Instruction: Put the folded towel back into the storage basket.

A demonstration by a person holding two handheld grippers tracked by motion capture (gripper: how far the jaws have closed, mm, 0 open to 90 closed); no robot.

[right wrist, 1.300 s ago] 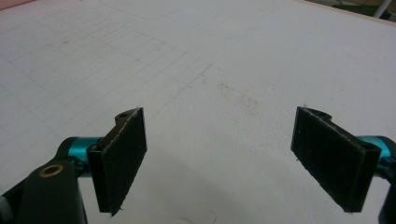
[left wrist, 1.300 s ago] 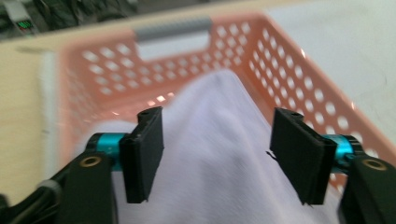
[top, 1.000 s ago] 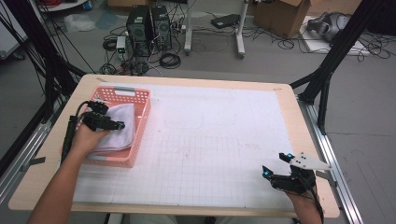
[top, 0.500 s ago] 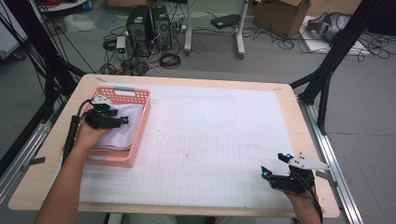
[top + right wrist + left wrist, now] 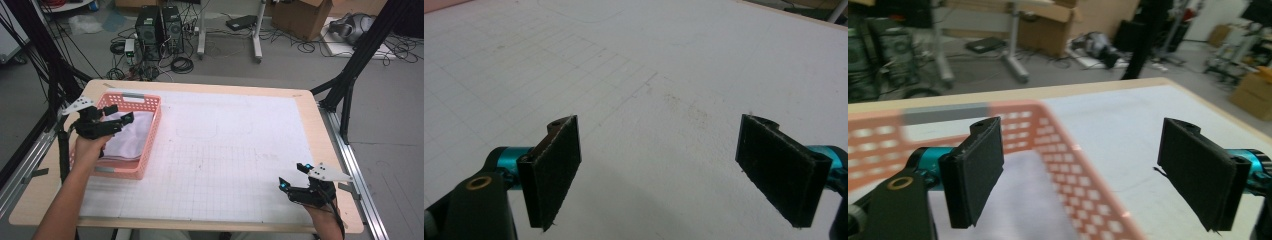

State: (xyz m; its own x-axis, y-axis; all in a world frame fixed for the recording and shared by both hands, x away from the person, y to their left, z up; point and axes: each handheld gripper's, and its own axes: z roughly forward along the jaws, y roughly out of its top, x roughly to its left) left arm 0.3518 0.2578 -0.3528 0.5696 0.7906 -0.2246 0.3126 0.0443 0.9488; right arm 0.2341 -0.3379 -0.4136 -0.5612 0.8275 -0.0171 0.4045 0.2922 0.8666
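Over the pink basket (image 5: 148, 134) at the bench's (image 5: 235, 150) left edge: left claw (image 5: 116, 116) lifted clear, jaws just swung wide, nothing between them. Compared with a second earlier, no longer pressed down on the white cloth (image 5: 129, 140) but raised above it. Judged as a finished drop: cloth let go and left lying inside the basket, folded loosely against the near wall. Seen from the left gripper view, same cloth (image 5: 1018, 200) below the parted pads, basket rim (image 5: 1058, 125) beyond. Down at the near right corner, right claw (image 5: 295, 176) parked, jaws spread, empty, over bare gridded sheet (image 5: 634, 75).
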